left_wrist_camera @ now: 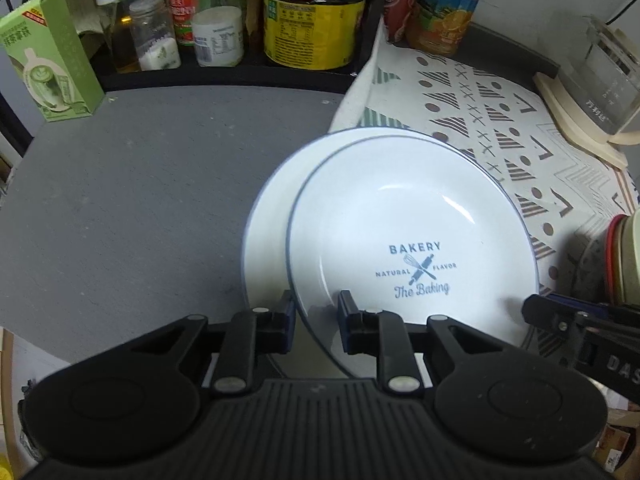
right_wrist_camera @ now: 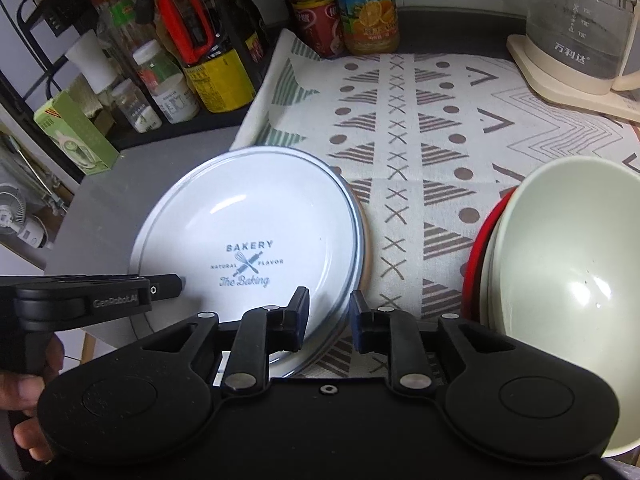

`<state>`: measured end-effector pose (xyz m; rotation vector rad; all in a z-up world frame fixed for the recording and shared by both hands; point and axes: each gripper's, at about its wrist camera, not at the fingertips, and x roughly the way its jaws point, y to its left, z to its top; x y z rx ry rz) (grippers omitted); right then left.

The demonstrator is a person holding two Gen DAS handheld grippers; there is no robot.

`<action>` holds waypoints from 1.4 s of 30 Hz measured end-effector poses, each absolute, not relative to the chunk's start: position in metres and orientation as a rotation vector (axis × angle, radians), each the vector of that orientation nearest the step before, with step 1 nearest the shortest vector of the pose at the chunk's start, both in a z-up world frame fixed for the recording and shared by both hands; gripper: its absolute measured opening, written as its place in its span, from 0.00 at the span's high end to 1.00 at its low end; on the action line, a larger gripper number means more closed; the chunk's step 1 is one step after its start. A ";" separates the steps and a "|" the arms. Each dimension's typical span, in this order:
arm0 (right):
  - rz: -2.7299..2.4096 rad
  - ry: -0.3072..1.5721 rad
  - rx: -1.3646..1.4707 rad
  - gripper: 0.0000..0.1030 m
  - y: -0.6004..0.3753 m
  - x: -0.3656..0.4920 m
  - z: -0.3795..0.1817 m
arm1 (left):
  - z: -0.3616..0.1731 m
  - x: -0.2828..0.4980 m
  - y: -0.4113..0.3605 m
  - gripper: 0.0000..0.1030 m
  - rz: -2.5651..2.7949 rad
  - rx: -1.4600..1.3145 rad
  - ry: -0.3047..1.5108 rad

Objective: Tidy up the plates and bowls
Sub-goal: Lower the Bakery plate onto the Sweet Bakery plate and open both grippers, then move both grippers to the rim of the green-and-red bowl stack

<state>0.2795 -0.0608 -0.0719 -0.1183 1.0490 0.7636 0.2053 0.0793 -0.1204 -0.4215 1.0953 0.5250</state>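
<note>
Left wrist view: the left claw [left_wrist_camera: 316, 320] points down at two white plates with thin blue rims.
Top plate [left_wrist_camera: 400, 224]: printed "BAKERY", it lies on the lower plate [left_wrist_camera: 266, 216], shifted to the right so the lower one shows as a crescent on the left.
Left claw state: narrowly parted, its two pads astride the near rim of the top plate, one outside and one inside; a clamped hold cannot be told from this view.
Right wrist view: the right claw [right_wrist_camera: 329, 322] hangs over the near right edge of the plates, above the patterned cloth [right_wrist_camera: 420, 128].
Right claw state: a small gap between the pads, nothing in it; the plate rim passes under the left pad.
Plates' place: near the middle of the table [left_wrist_camera: 140, 200], half on its bare grey top, half on the cloth.
Bowls [right_wrist_camera: 568, 264]: a pale bowl nested in a red one, tilted, at the right edge of the cloth, just beside the right claw.
Back edge of table: bottles and jars [left_wrist_camera: 312, 20] on a black rack, a green carton [left_wrist_camera: 52, 60] at the left, a glass kettle [right_wrist_camera: 580, 28] at the right corner.
Person: a hand [right_wrist_camera: 28, 412] grips the left claw's handle.
</note>
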 end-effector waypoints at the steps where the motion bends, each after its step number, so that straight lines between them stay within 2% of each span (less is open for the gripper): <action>1: 0.774 1.044 -0.117 0.76 -0.060 0.279 -0.070 | -0.119 0.205 0.081 0.80 0.530 -0.426 1.093; 4: 0.785 1.031 -0.107 0.69 -0.059 0.279 -0.066 | -0.113 0.207 0.083 0.77 0.535 -0.433 1.092; 7: 0.790 1.028 -0.085 0.68 -0.059 0.280 -0.063 | -0.101 0.206 0.082 0.77 0.538 -0.399 1.069; 9: 0.791 1.017 -0.067 0.67 -0.059 0.281 -0.059 | -0.094 0.206 0.084 0.72 0.534 -0.408 1.053; 15: 0.778 0.952 -0.008 0.51 -0.068 0.284 -0.039 | -0.077 0.204 0.086 0.46 0.537 -0.419 1.006; 17: 0.763 0.928 0.017 0.47 -0.074 0.287 -0.031 | -0.071 0.204 0.086 0.34 0.530 -0.431 0.988; 20: 0.746 0.896 0.038 0.39 -0.083 0.287 -0.023 | -0.062 0.206 0.087 0.22 0.534 -0.425 0.964; 22: 0.735 0.871 0.024 0.21 -0.087 0.286 -0.018 | -0.056 0.207 0.086 0.19 0.538 -0.407 0.948; 24: 0.723 0.860 0.009 0.13 -0.090 0.283 -0.015 | -0.051 0.208 0.084 0.18 0.527 -0.395 0.942; 28: 0.708 0.839 0.000 0.05 -0.099 0.280 -0.009 | -0.046 0.207 0.079 0.16 0.511 -0.386 0.942; 31: 0.698 0.830 0.013 0.01 -0.107 0.278 -0.004 | -0.043 0.206 0.075 0.14 0.506 -0.368 0.946; 39: 0.667 0.812 0.049 0.00 -0.133 0.267 0.004 | -0.034 0.196 0.065 0.11 0.483 -0.353 0.950; 42: 0.639 0.806 0.053 0.00 -0.142 0.262 0.004 | -0.031 0.194 0.058 0.07 0.468 -0.343 0.944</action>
